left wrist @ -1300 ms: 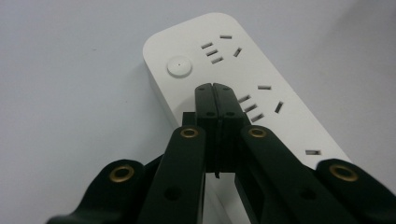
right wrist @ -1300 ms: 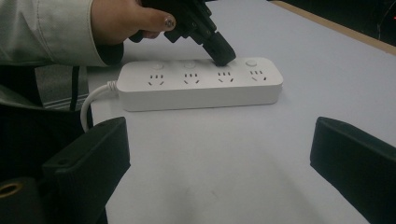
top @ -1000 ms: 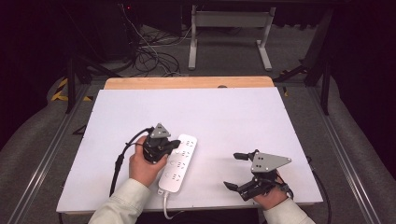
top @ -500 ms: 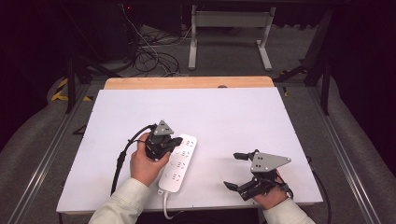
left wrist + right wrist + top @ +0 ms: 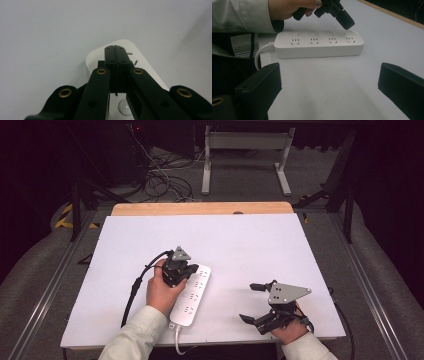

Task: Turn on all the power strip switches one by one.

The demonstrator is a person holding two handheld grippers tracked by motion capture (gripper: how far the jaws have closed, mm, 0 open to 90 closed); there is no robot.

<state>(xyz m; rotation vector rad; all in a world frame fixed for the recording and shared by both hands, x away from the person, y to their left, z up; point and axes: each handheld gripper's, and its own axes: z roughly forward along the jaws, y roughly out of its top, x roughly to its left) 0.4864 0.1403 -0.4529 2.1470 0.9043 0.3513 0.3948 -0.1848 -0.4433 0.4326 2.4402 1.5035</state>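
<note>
High view: the white table carries a white power strip near its front edge, long axis running front to back and leaning right, cord end toward the person. The left gripper, jaws pressed together and empty, hovers over its far end. The right gripper gapes wide, holding nothing, well apart.

A white worktop spreads under and around both grippers — its wooden edge lies at the far side, well beyond them. Past that edge, on the grey floor, a tangle of black cables sits ahead of the left gripper, and a pale metal frame stands further off — ahead, between the two.
</note>
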